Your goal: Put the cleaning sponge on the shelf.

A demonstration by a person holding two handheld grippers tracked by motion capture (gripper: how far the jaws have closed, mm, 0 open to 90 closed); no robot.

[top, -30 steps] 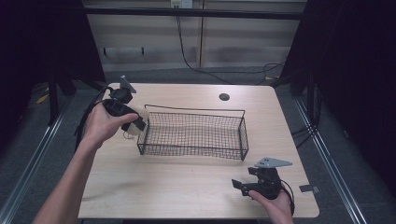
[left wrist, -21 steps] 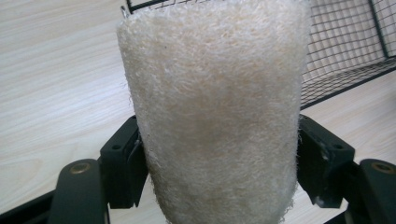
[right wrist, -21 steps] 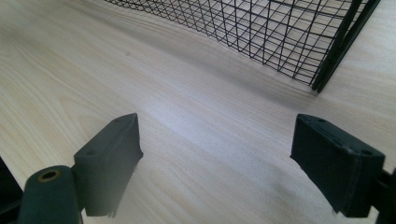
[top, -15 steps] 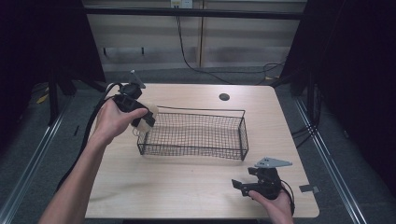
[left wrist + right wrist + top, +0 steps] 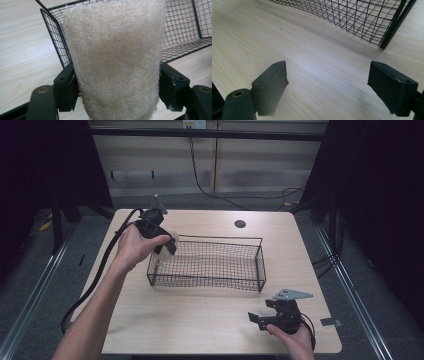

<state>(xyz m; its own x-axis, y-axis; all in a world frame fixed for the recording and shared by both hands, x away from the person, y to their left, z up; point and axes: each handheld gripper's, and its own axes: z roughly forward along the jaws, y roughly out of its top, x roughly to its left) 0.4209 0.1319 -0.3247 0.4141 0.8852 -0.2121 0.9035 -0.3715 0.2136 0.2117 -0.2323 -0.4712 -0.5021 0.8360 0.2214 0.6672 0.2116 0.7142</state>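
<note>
Carrying cream loofah sponge clamped in left gripper above wire basket corner, upper left; next: lowering inside, releasing. Right gripper apart, lower right.

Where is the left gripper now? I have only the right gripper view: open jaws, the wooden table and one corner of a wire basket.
Observer: In the high view, the left gripper is at the left end of the wire basket, near its far corner.
Operator: Does it hold something?
Observer: Yes. Its jaws are shut on a pale, fibrous scrub pad.
Operator: Is anything lying in the basket already?
Observer: Nothing that I can see. From above its mesh floor looks bare, and the pad is not yet lying inside.
</note>
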